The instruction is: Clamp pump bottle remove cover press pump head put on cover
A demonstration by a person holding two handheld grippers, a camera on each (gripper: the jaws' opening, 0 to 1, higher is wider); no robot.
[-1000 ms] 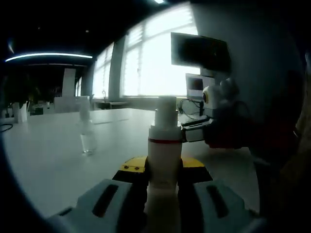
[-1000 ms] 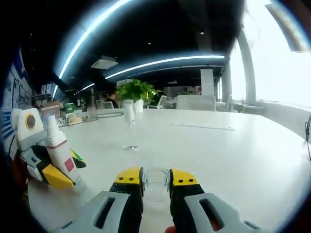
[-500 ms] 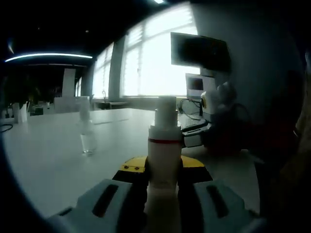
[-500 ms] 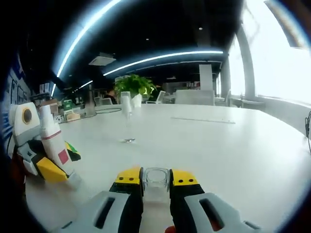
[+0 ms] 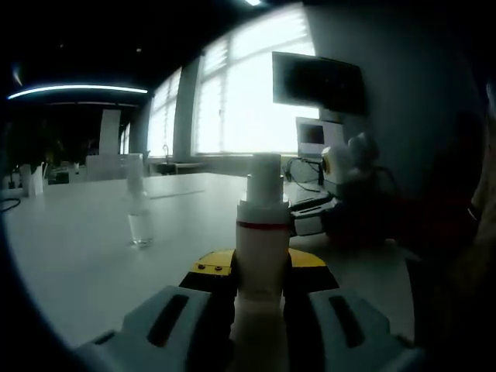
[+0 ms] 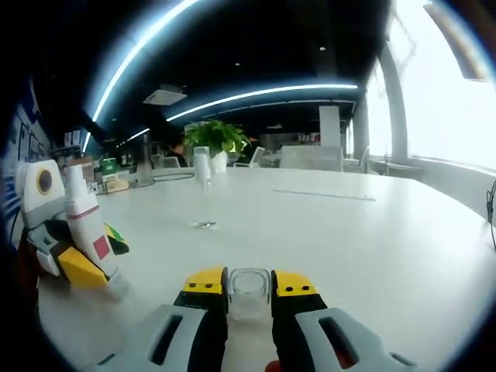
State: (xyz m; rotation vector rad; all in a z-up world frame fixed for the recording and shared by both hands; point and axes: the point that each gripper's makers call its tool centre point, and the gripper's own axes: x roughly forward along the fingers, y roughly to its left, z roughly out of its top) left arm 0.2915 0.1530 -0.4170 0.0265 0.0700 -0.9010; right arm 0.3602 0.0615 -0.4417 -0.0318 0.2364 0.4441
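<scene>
L gripper [image 5: 260, 283] stayed clamped on white pump bottle w/ red band [image 5: 262, 232]; R gripper [image 6: 249, 291] gripped clear plastic cover [image 6: 249, 292] (barely shifted), right of bottle.

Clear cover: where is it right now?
In the right gripper view, the cover sits clamped between the right gripper jaws at bottom centre, off the pump bottle at far left.

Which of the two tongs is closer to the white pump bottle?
Left. The left tongs are clamped around the white pump bottle. The right tongs sit apart from it over the table, gripping the clear cover.
</scene>
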